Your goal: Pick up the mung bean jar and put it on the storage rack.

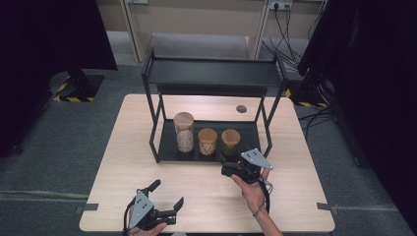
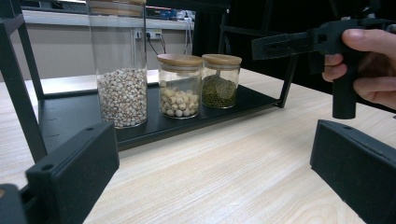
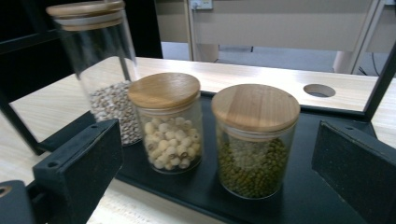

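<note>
Here, sitting on the lower black tray (image 1: pixel 167 147) of a two-tier black metal rack (image 1: pixel 211 73) on a pale wooden table (image 1: pixel 123 162): three clear glass jars with round wooden lids, in a row. Standing tallest at the row's left end, the tall jar of pale speckled beans (image 1: pixel 184 132); in the middle, just beside it, the short jar of cream-coloured round seeds (image 1: pixel 207 142); at the right end, the short jar of dark green beans (image 1: pixel 230 142).

Hovering just in front of the tray's near edge and close to the green-bean jar, the right gripper (image 1: pixel 227 169), held in a hand (image 1: pixel 253 191) coming in from the bottom of the high view. Standing wide apart in the right gripper view, its two black jaws, gripping nothing. Lying ahead between them there, the green-bean jar (image 3: pixel 256 140), nearer the right-hand jaw but not touching it, with the cream-seed jar (image 3: pixel 168 123) just inside the left-hand jaw and the tall jar (image 3: pixel 100 70) farther back at the left.

Resting low near the table's front edge, well apart from the tray, the left gripper (image 1: pixel 167 194), its jaws also spread wide and empty. Showing beyond them in the left gripper view, all three jars on the tray (image 2: pixel 70 116), and the right gripper (image 2: pixel 261 46) farther off at the upper right.
</note>
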Tool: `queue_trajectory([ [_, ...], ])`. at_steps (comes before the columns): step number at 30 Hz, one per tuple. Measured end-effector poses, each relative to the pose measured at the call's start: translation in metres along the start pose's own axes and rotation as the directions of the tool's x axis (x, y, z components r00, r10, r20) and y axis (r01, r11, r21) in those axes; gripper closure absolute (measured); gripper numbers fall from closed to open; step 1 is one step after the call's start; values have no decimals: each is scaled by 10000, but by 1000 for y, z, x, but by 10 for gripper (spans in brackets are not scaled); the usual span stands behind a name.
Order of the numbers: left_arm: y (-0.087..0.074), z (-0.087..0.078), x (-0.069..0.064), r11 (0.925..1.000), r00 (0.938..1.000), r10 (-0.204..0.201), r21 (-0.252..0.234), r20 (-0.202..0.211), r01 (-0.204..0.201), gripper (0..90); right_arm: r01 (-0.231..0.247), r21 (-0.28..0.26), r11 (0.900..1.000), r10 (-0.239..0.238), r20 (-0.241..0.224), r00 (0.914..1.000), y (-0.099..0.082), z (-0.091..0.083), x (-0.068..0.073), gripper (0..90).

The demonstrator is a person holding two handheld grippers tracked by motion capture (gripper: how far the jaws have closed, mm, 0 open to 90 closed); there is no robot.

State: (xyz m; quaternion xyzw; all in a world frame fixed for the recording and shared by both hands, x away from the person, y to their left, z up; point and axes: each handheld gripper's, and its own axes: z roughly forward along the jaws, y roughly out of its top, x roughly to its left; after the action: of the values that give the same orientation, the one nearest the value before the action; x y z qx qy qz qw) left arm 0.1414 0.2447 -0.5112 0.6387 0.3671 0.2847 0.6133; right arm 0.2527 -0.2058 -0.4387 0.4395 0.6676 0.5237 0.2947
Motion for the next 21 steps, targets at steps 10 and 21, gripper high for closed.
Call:
queue_trajectory([
  [10, 0, 0, 0, 10000, 10000, 18, -3, -6, -18, 7, 122, -24, 9999, -123, -374, 9992, -6, -13, 2, 24],
  [21, 0, 0, 1, 10000, 10000, 24, 11, -32, -24, 7, 202, -104, 9997, -209, -718, 9972, -12, -27, 6, 24],
])
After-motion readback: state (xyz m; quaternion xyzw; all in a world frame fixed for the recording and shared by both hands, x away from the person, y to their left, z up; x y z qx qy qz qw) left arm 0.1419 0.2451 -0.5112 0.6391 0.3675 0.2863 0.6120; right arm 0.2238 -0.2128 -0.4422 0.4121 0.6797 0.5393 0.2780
